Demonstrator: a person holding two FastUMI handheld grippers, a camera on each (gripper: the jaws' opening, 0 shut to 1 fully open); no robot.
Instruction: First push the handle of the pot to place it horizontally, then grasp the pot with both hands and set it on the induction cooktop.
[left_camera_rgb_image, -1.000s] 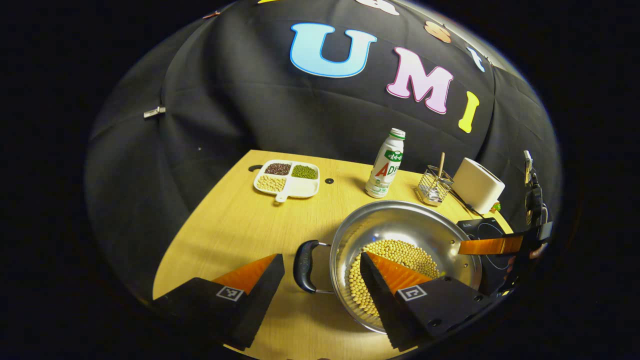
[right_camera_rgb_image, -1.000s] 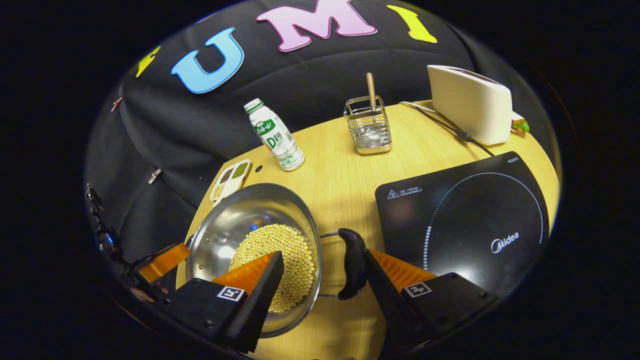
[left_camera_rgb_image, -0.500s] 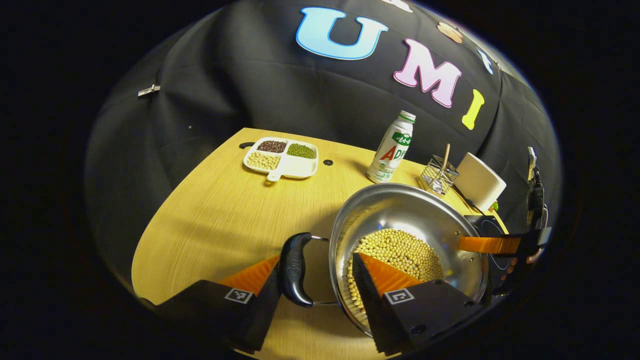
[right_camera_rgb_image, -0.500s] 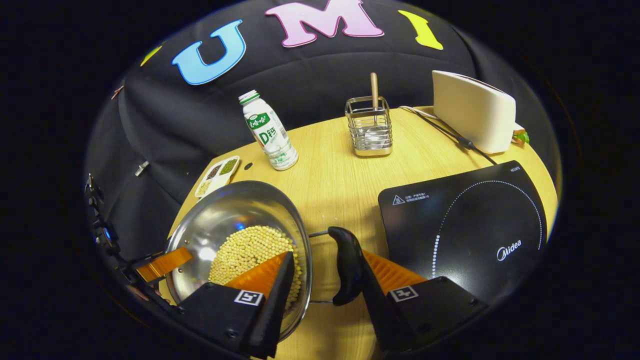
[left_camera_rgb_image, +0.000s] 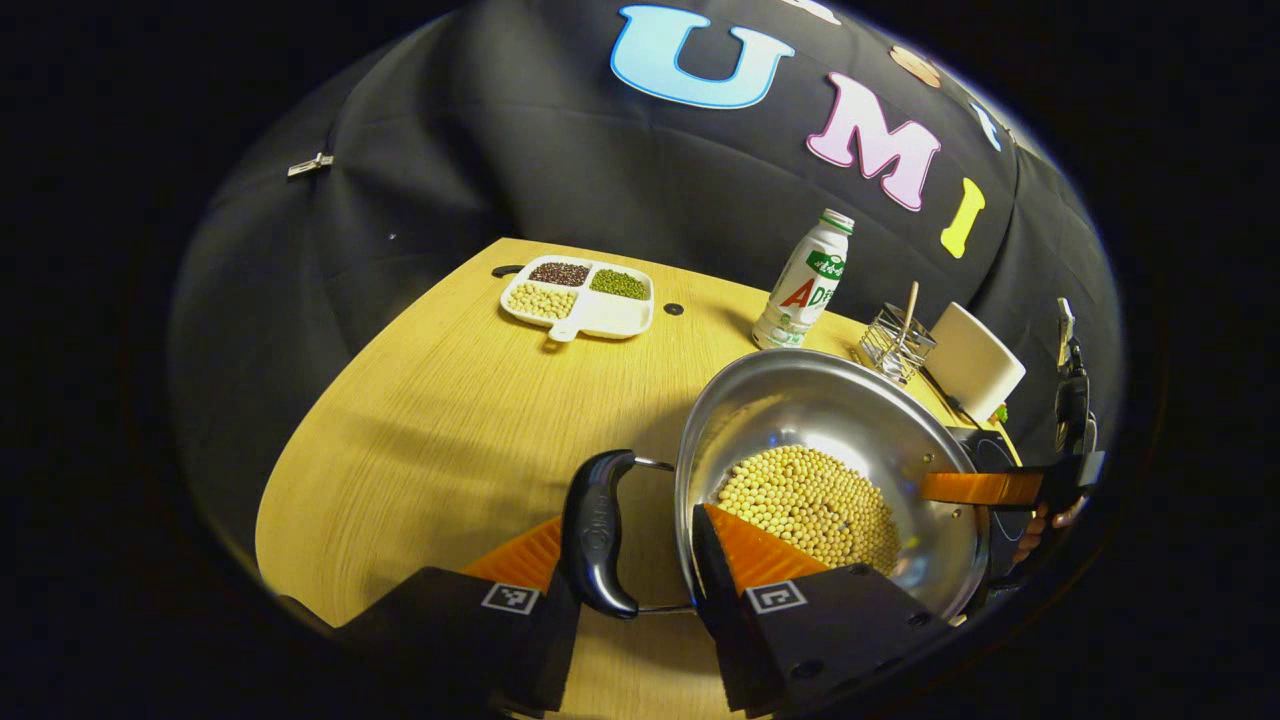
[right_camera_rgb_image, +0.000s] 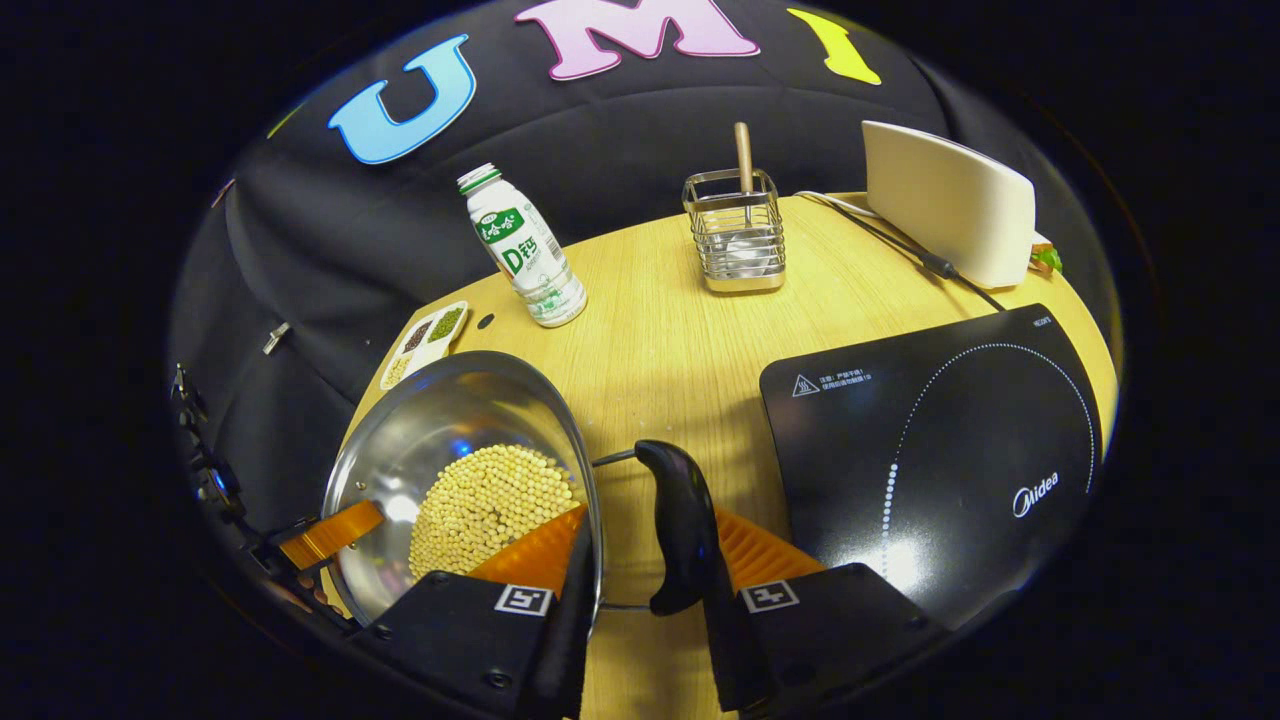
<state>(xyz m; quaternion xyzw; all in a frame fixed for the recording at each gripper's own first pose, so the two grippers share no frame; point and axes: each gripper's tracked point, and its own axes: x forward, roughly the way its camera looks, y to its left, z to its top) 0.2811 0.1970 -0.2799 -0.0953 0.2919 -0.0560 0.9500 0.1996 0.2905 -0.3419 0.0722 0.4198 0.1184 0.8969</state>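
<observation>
While both tongs (left_camera_rgb_image: 625, 590) (right_camera_rgb_image: 640, 600) straddle its curved handles, shiny round pot (left_camera_rgb_image: 800, 420) holds beans.

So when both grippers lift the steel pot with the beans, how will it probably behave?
The pot is metal, so probably stiff. The beans lie heaped toward one side, so it may feel unbalanced, and they could slide if it tilts. Its handle hangs on thin wire loops, so the pot might swing a little.

Staged kitchen set inside a cloth-walled booth: wooden desk (right_camera_rgb_image: 680, 340) laid with induction cooktop (right_camera_rgb_image: 940, 450), toaster (right_camera_rgb_image: 945, 200), wire utensil holder (right_camera_rgb_image: 735, 235), drink bottle (right_camera_rgb_image: 520, 250), divided bean dish (left_camera_rgb_image: 580, 298), steel pot (left_camera_rgb_image: 820, 470) of soybeans.
</observation>
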